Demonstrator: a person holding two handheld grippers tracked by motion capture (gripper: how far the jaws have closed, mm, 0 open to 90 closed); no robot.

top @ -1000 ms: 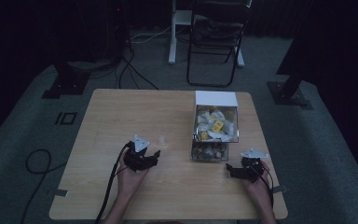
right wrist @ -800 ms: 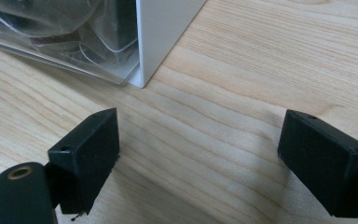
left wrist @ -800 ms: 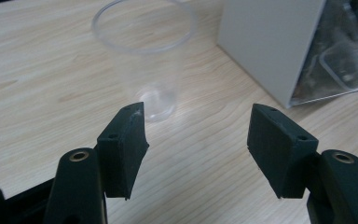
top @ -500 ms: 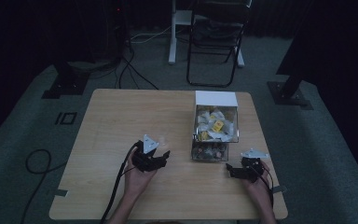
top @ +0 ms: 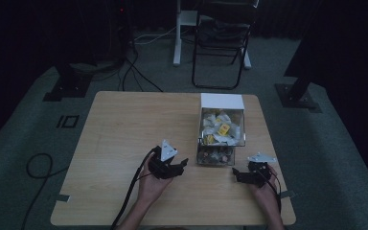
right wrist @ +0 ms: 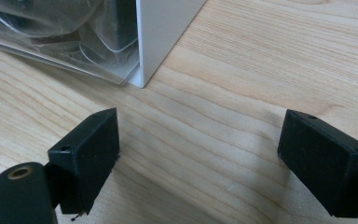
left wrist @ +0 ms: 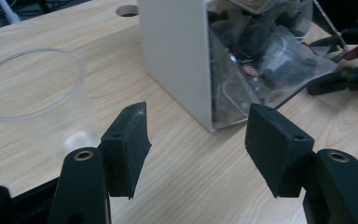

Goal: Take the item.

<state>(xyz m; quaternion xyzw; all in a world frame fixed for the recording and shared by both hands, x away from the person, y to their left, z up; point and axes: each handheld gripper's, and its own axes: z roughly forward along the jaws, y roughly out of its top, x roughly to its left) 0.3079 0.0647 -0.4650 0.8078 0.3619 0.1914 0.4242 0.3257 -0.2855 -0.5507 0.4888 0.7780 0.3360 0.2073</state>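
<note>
A white box (top: 222, 102) with a clear front stands on the table's right half, full of small packets (top: 223, 128). My left gripper (top: 181, 166) hovers just left of the box's front and points right at it. In the left gripper view its jaws (left wrist: 196, 126) stand open with nothing between them; they have just closed a little. The box's white side (left wrist: 177, 56) and the bagged packets (left wrist: 270, 60) lie ahead. My right gripper (top: 236, 175) rests near the front right of the box, pointing left. Its jaws (right wrist: 200, 135) are wide open over bare wood, with the box corner (right wrist: 161, 32) ahead.
A clear plastic cup (left wrist: 32, 84) stands on the wooden table (top: 124, 124) to the left of the box in the left gripper view. A cable hole (left wrist: 128, 9) sits in the tabletop beyond. A chair (top: 220, 43) and stand bases are on the floor behind the table.
My left hand has moved right across the table toward the front of the box and risen slightly. The right hand has stayed where it was.
</note>
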